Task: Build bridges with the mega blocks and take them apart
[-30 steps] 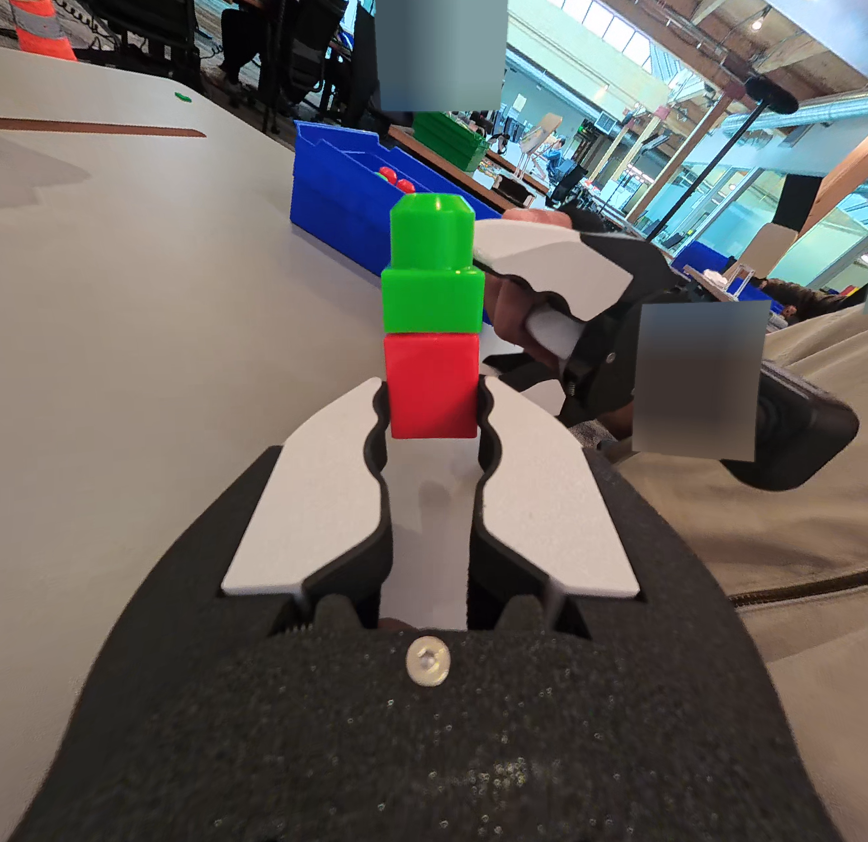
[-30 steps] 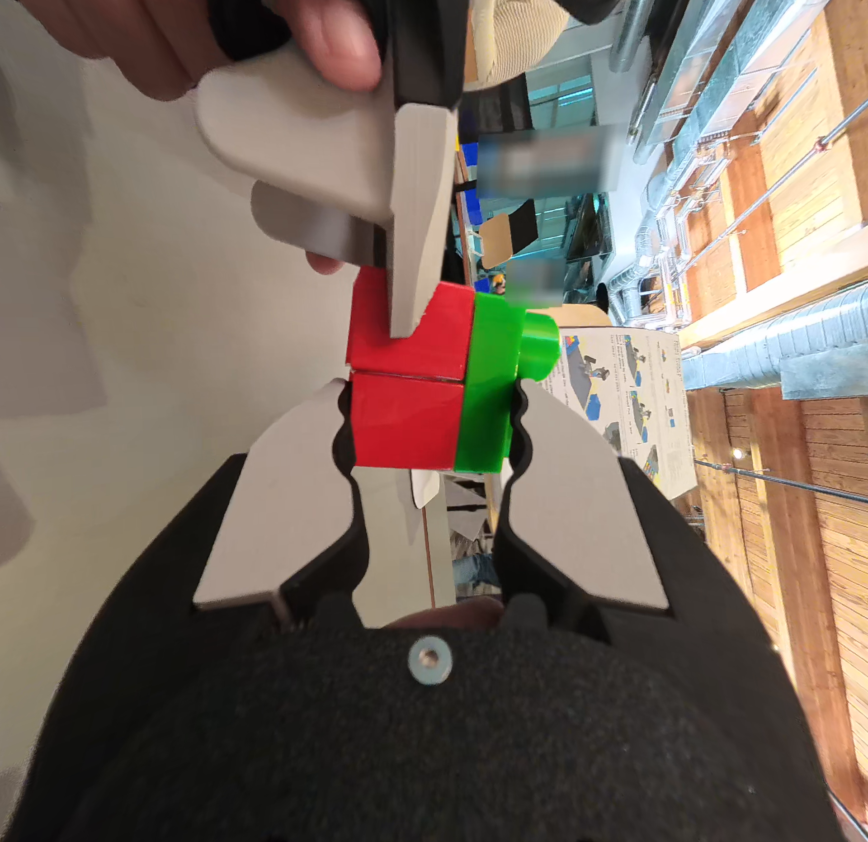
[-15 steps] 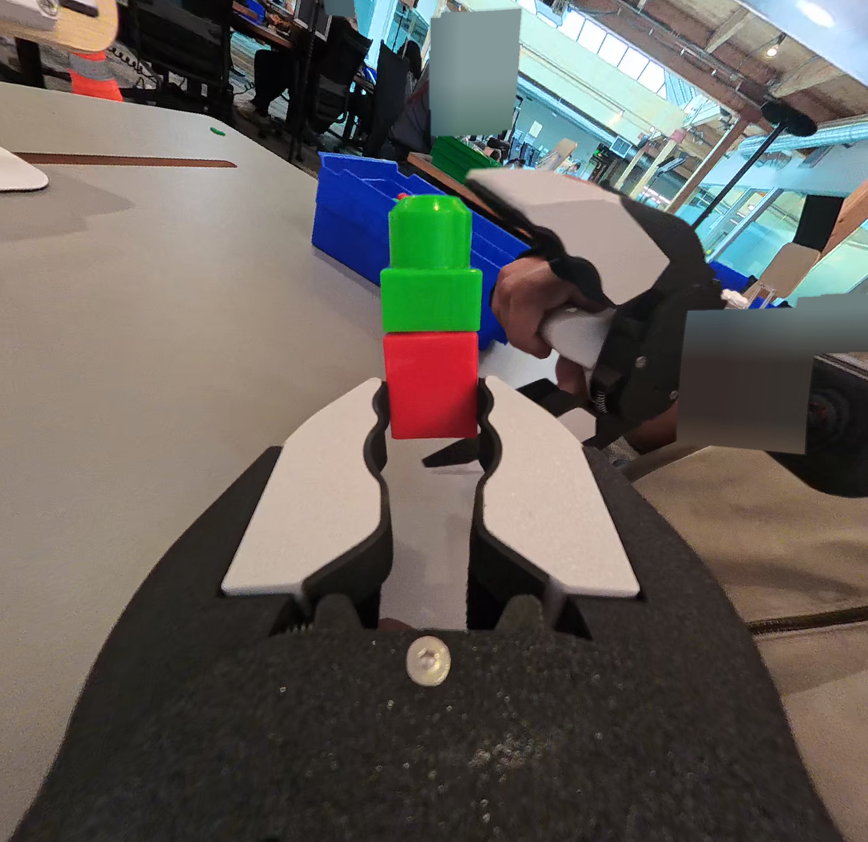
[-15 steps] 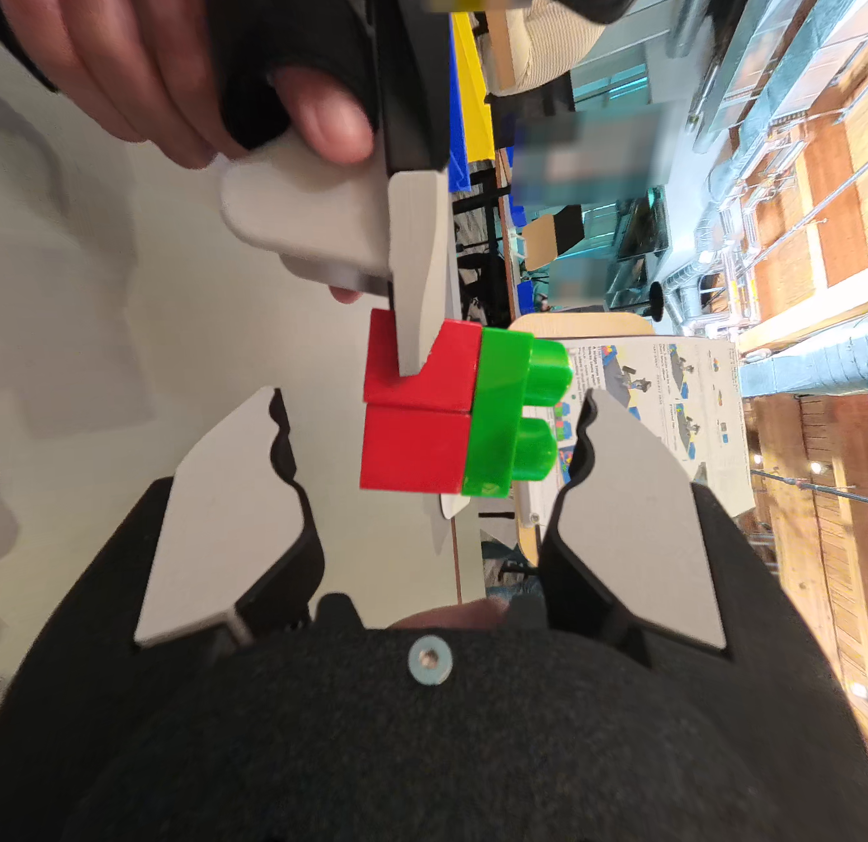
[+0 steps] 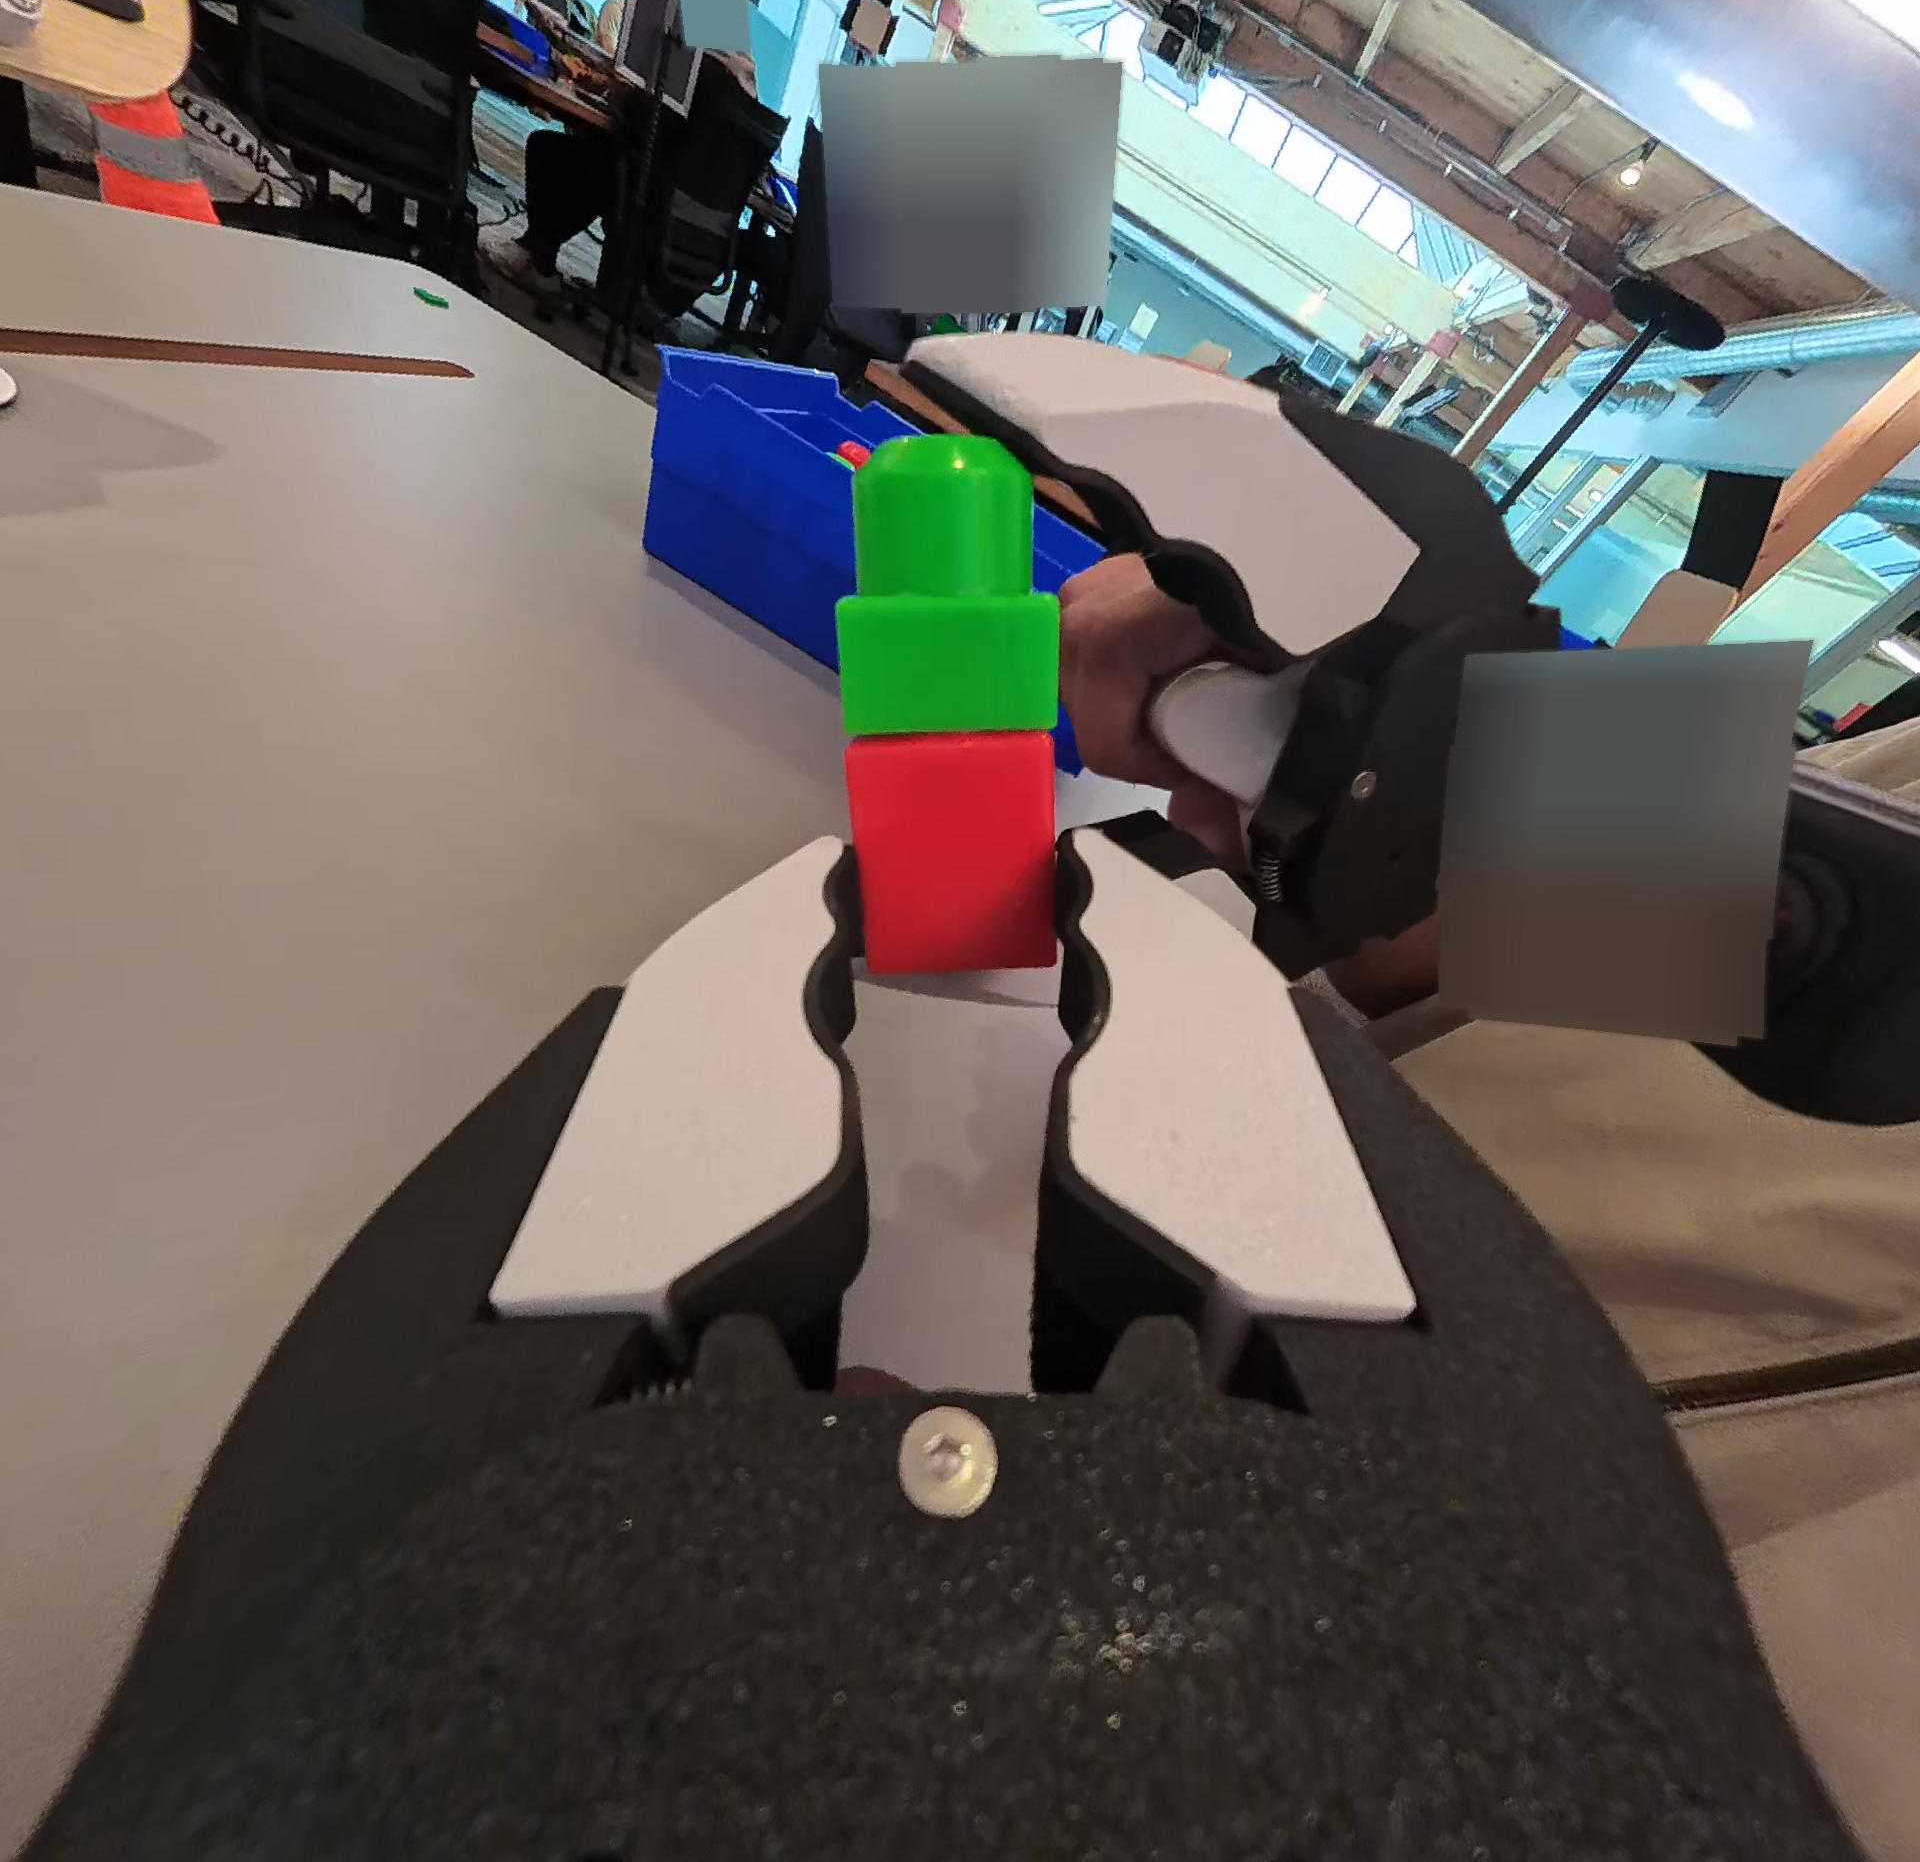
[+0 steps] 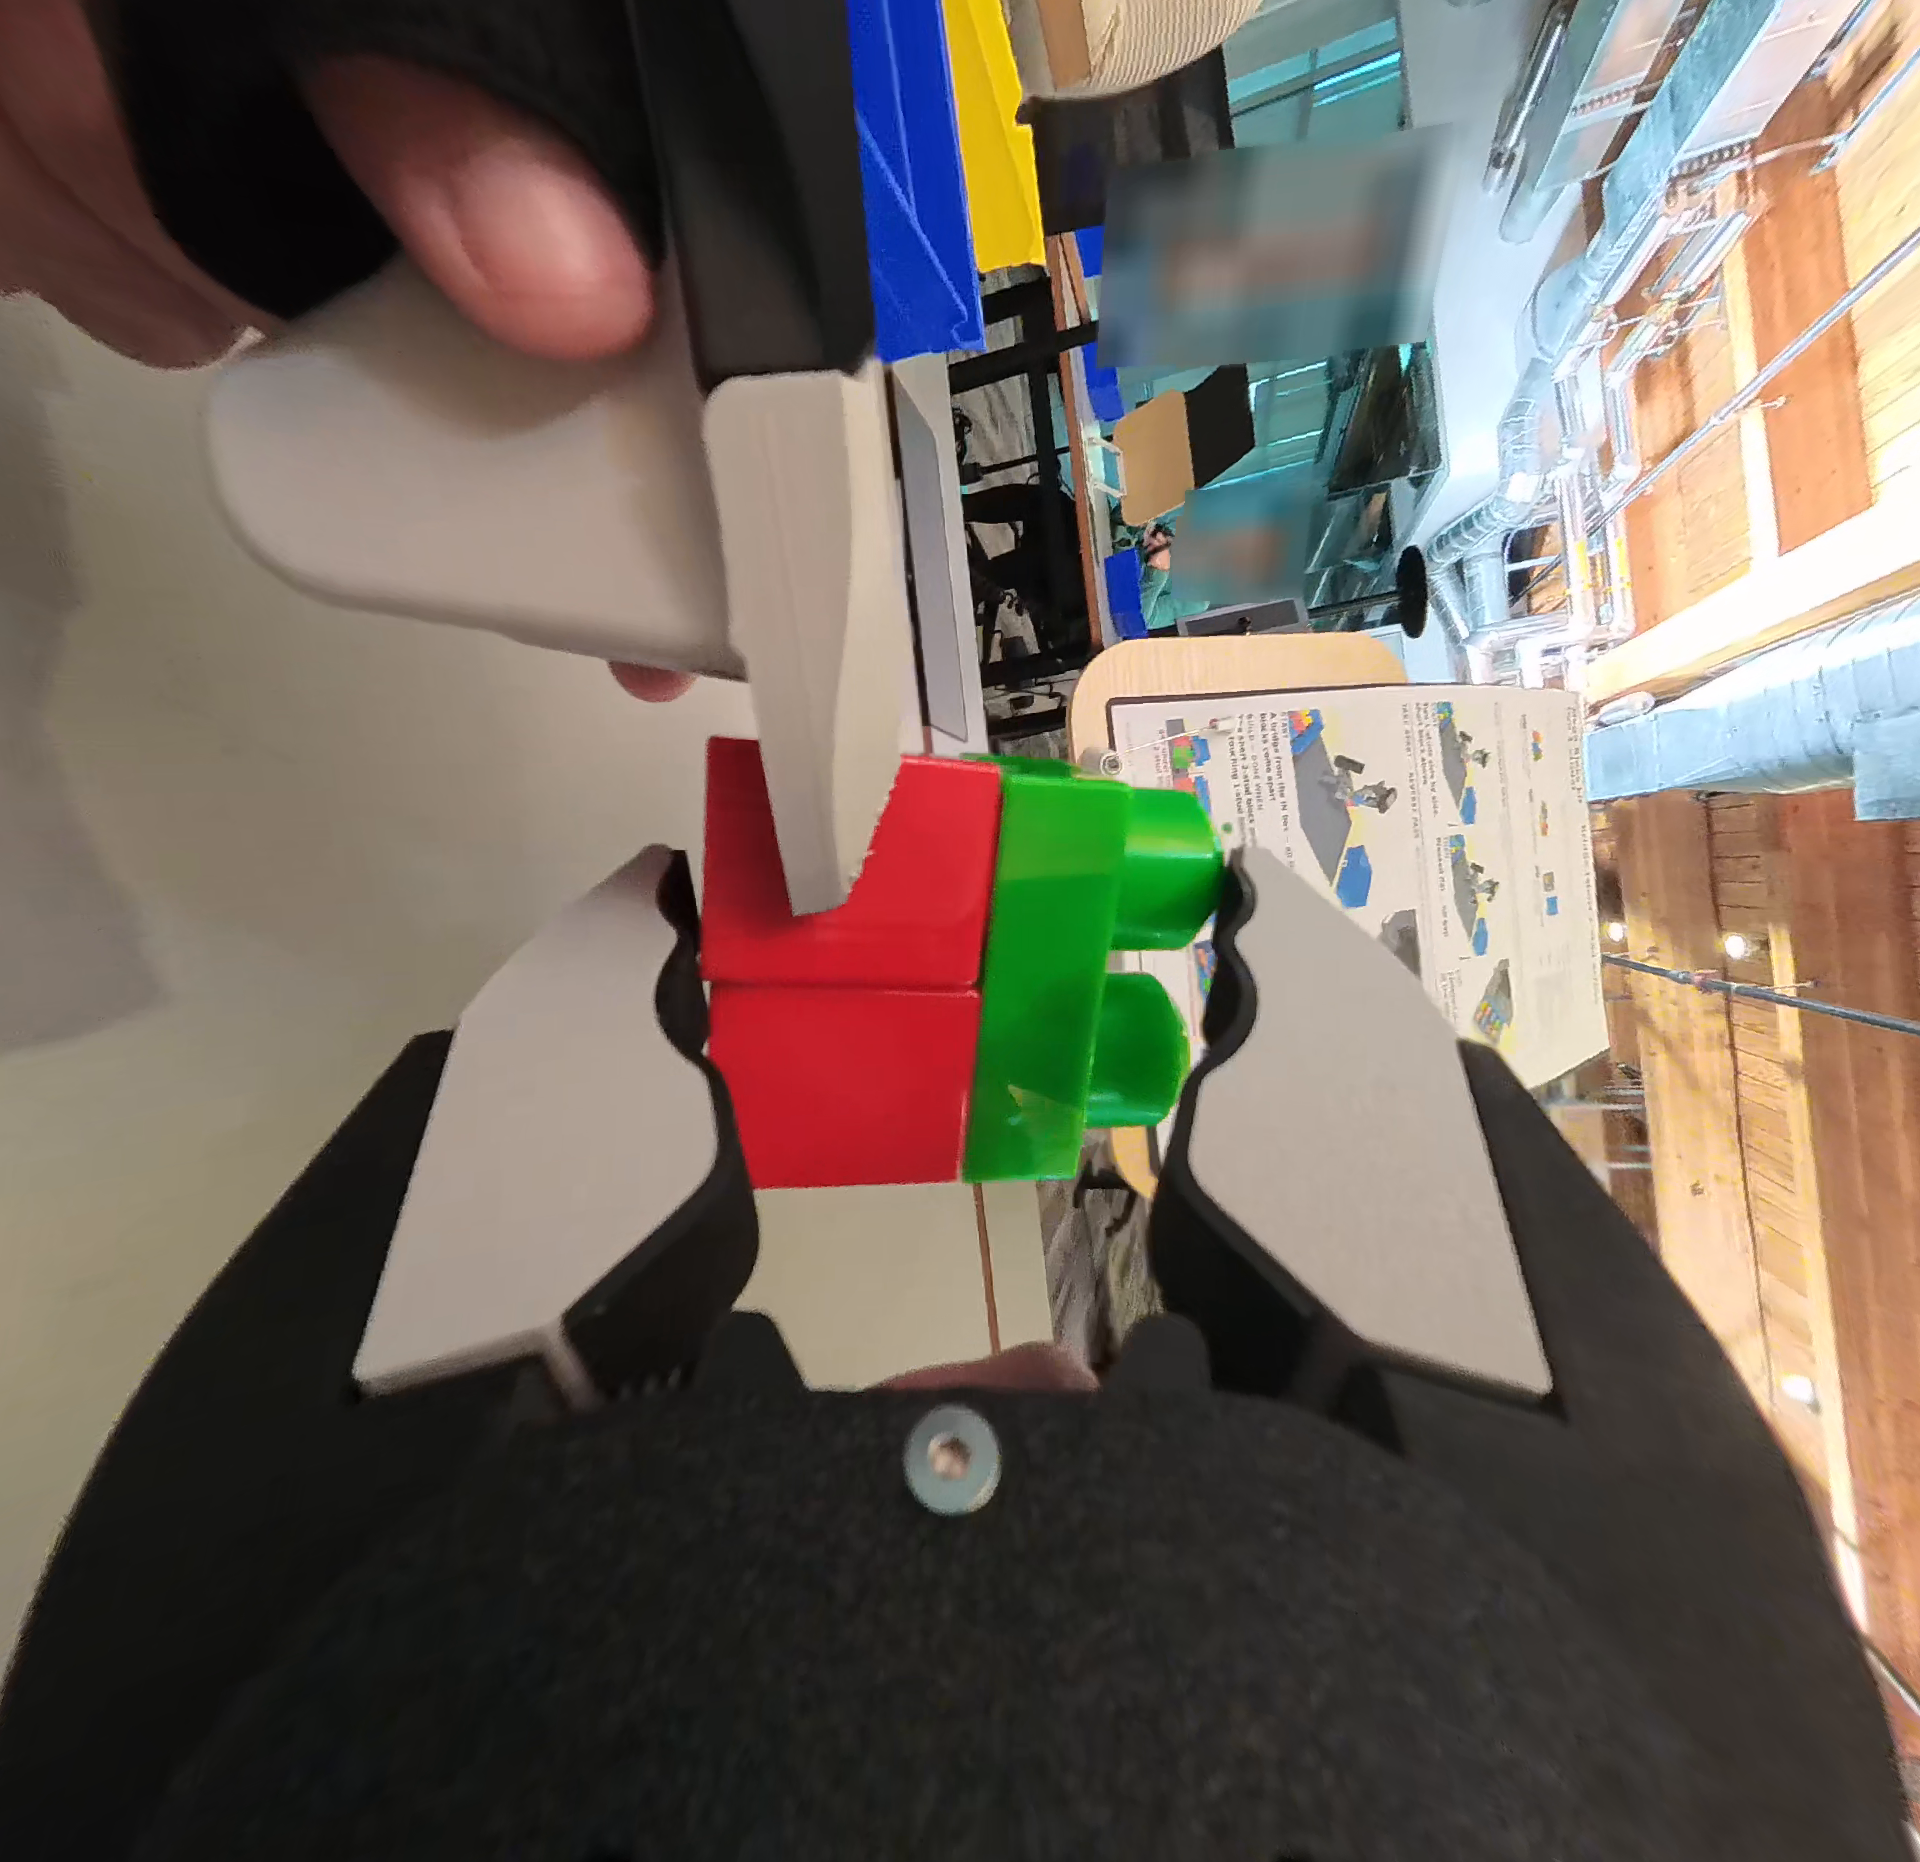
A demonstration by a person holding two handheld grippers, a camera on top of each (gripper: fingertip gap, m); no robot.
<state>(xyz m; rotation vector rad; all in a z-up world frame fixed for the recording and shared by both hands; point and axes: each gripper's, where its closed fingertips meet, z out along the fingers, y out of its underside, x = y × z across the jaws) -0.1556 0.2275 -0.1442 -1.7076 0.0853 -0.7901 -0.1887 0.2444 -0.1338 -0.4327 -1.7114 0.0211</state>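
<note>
While the left gripper [image 5: 954, 877] pinches one red block [image 5: 951, 851] to keep the little bridge off the grey table [image 5: 312, 669], the right gripper [image 6: 951, 913] reaches around the whole stack. Its fingers are spread wide: one touches the red bottom, the other touches a green stud, so I think it is about to squeeze or pull. I count two red blocks side by side, the near one [image 6: 842, 1085] next to the pinched one, and one green block [image 6: 1049, 971] with two studs joining them. Behind the bridge sits a blue bin [image 5: 748, 503].
</note>
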